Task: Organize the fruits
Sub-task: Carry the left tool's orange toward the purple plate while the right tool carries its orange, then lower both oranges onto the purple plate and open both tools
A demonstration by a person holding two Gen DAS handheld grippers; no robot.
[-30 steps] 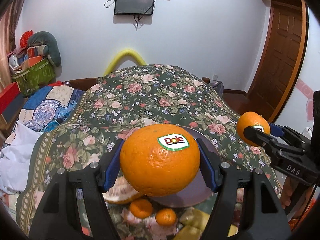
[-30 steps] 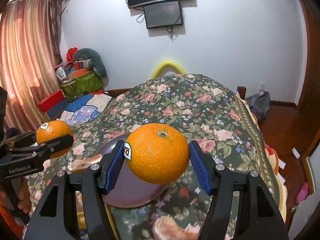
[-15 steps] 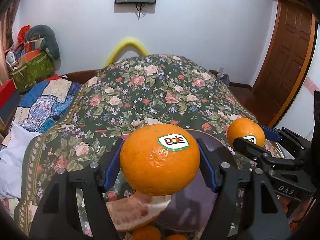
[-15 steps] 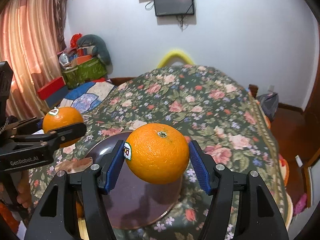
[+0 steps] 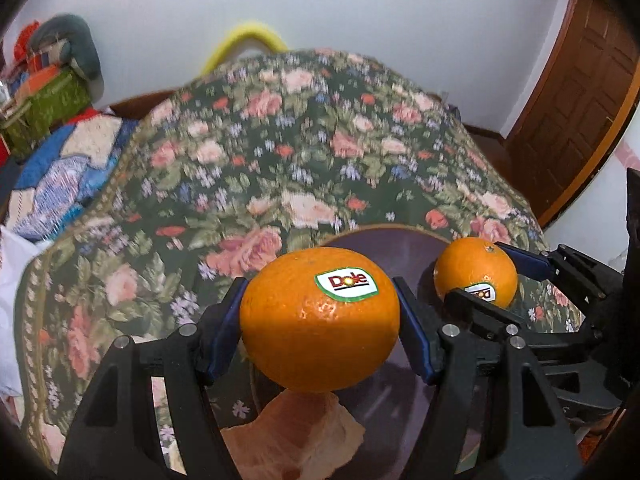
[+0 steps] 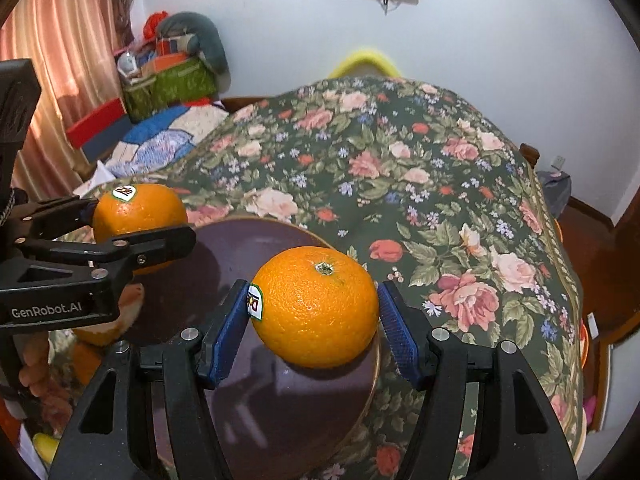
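A large orange with a Dole sticker (image 5: 320,320) sits between the blue pads of my left gripper (image 5: 320,308), which is shut on it. My right gripper (image 6: 314,308) is shut on a second orange (image 6: 316,306), stem end up. Both fruits hang just over a dark purple plate (image 6: 248,240) lying on the floral bedspread. In the left wrist view the right gripper (image 5: 478,276) and its orange (image 5: 476,268) are over the plate's (image 5: 384,240) right side. In the right wrist view the left gripper (image 6: 140,220) and its orange (image 6: 136,212) are at the plate's left edge.
A peeled pomelo piece (image 5: 296,428) lies at the plate's near left edge. The floral bedspread (image 6: 420,168) stretches far behind the plate. A patchwork quilt (image 5: 52,184) and piled boxes (image 6: 168,84) lie to the left, and a wooden door (image 5: 576,112) stands at the right.
Both grippers have come down and forward with their oranges, from above the bed to just over the purple plate. The views tilt further down. Neither grip has changed.
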